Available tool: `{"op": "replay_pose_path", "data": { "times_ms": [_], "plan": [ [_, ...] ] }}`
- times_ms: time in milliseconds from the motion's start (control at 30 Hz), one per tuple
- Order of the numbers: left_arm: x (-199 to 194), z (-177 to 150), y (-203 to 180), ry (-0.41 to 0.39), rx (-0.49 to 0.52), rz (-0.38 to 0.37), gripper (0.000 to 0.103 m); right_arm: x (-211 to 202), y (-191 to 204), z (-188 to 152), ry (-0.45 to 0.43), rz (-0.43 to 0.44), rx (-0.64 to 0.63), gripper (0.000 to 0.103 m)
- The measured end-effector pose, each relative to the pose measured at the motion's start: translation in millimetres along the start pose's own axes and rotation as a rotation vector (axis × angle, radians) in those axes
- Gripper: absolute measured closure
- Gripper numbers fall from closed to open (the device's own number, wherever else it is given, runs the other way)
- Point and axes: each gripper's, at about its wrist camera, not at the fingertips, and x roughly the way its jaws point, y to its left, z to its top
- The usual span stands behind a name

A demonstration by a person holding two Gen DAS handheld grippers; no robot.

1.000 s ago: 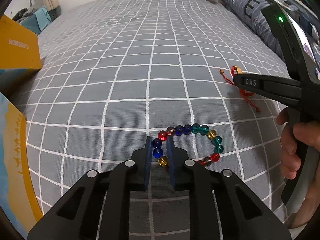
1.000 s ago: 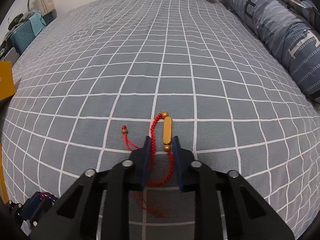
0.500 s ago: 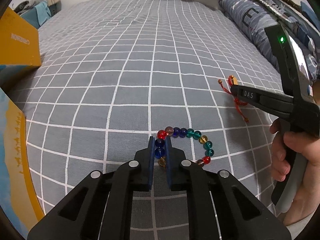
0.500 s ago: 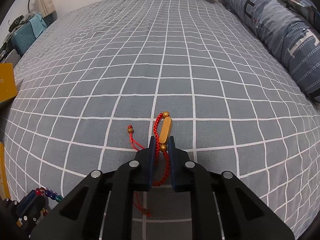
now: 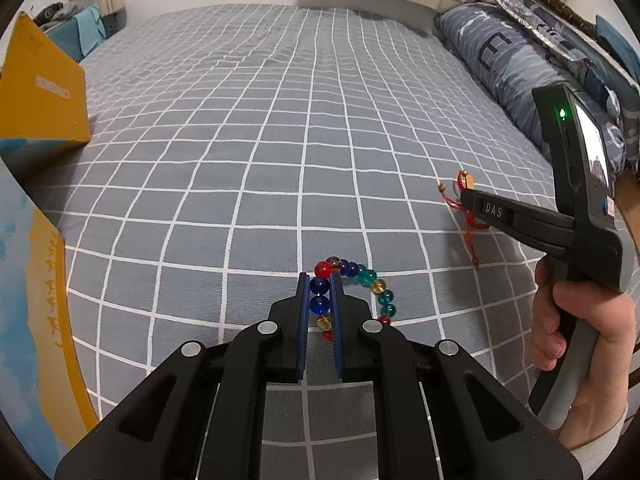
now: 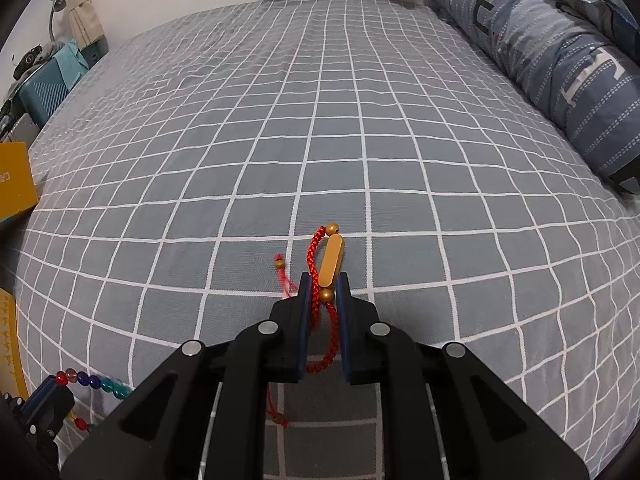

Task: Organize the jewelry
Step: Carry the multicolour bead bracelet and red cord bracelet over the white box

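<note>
A bracelet of coloured glass beads [image 5: 362, 276] hangs from my left gripper [image 5: 320, 286], which is shut on two blue beads and holds it just above the grey checked bedsheet [image 5: 280, 140]. It also shows in the right wrist view [image 6: 94, 382]. My right gripper [image 6: 325, 284] is shut on a red braided cord bracelet [image 6: 314, 252] with a gold bar [image 6: 331, 262], lifted off the sheet. In the left wrist view the right gripper [image 5: 466, 196] is at the right with the red cord [image 5: 470, 232] dangling.
A yellow cardboard box [image 5: 40, 92] stands at the left of the bed, with a blue and yellow panel [image 5: 36, 300] nearer me. A blue striped pillow [image 6: 560, 60] lies along the right side. A bedside stand with clutter [image 6: 44, 76] is at the far left.
Both grippers closed on their bracelets, the left on the beads, the right on the red cord. Both bracelets have been lifted off the sheet, and the bead loop has drawn narrower.
</note>
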Motion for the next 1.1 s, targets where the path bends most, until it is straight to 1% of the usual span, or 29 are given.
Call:
{"op": "replay_pose_path", "data": {
  "times_ms": [233,467,667,967,1100],
  "plan": [
    [-12,-1,-3,-0.017,0.002,-0.002,0.094,-7,-1,-6,-0.005,-0.011,-0.003,0.091],
    [-24,-1,-2,-0.035,0.002,0.015,0.094,-20,0,-11,-0.017,-0.008,-0.006,0.091],
    [-35,-2,-3,-0.061,0.01,0.044,0.094,-33,3,-15,-0.032,-0.016,-0.016,0.091],
    [-61,-4,-4,-0.09,0.014,0.057,0.094,-64,11,-21,-0.064,-0.019,-0.023,0.091],
    [-74,-5,-4,-0.105,0.022,0.075,0.094,-81,17,-27,-0.079,-0.011,-0.025,0.091]
  ]
}}
